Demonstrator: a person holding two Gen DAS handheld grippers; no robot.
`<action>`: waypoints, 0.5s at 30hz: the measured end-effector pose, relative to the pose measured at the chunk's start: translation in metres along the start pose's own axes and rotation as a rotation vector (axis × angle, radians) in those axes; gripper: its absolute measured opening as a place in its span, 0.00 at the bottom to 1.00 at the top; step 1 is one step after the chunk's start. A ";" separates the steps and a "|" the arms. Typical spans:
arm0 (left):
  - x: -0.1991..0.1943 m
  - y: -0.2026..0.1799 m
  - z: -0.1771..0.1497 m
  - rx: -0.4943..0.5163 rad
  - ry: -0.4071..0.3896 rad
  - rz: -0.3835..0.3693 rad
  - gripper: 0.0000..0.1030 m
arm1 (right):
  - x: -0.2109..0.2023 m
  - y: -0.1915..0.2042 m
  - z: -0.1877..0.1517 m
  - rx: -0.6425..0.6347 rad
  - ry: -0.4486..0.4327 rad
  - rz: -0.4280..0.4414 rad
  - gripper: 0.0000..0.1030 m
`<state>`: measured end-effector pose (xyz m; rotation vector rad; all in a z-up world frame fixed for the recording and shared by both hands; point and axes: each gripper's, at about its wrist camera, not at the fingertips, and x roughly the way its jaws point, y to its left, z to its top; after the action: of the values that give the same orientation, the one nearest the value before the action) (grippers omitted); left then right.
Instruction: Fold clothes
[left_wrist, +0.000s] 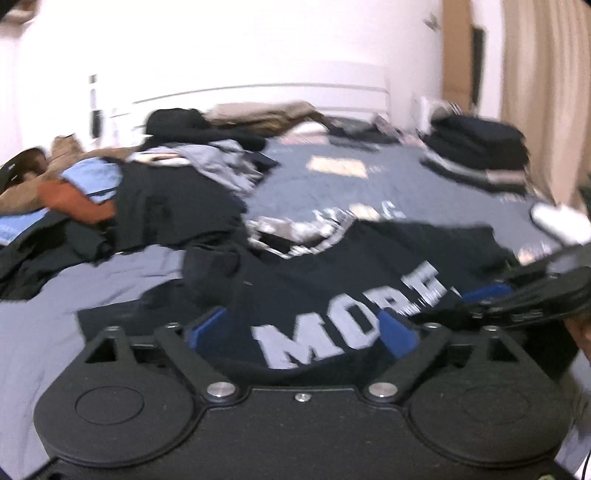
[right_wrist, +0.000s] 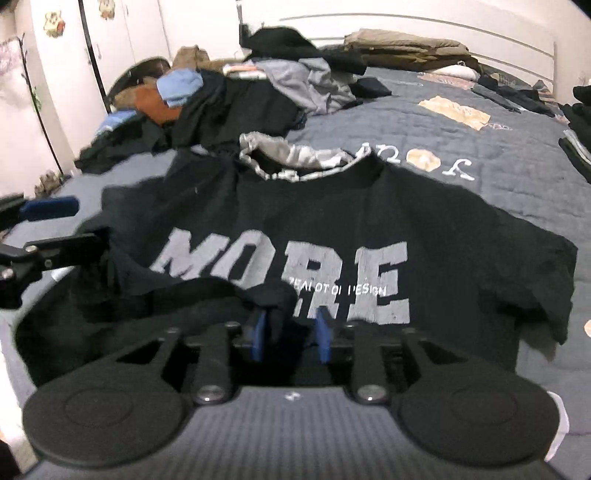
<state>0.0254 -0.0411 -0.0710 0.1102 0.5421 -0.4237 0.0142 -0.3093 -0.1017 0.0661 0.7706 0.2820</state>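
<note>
A black T-shirt (right_wrist: 332, 221) with grey "MORE" lettering lies flat on the grey-blue quilt (right_wrist: 461, 140), collar away from me; it also shows in the left wrist view (left_wrist: 332, 280). My right gripper (right_wrist: 290, 332) is narrowly parted, with a bunch of the shirt's lower hem between its blue pads (right_wrist: 258, 328). My left gripper (left_wrist: 301, 332) is open wide over the shirt's lower left part, its blue pads (left_wrist: 400, 330) either side of the lettering. The left gripper appears at the left edge of the right wrist view (right_wrist: 48, 229).
A heap of unfolded clothes (right_wrist: 221, 92) in black, grey, blue and orange lies at the bed's far left. A stack of folded dark clothes (left_wrist: 480, 155) sits at the far right. Tan garments (right_wrist: 406, 48) rest by the white headboard. A wall and curtain (left_wrist: 546, 92) stand to the right.
</note>
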 end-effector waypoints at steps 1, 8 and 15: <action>-0.002 0.006 0.000 -0.020 -0.003 0.003 0.91 | -0.006 -0.003 0.001 0.014 -0.010 0.008 0.37; -0.015 0.029 -0.007 -0.094 0.005 0.004 0.91 | -0.041 -0.033 0.000 0.083 -0.051 0.055 0.46; -0.019 0.025 -0.018 -0.014 0.035 0.014 0.91 | -0.054 -0.056 -0.007 0.162 -0.026 0.219 0.49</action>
<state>0.0128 -0.0081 -0.0769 0.1079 0.5780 -0.4048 -0.0145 -0.3781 -0.0795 0.3085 0.7597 0.4254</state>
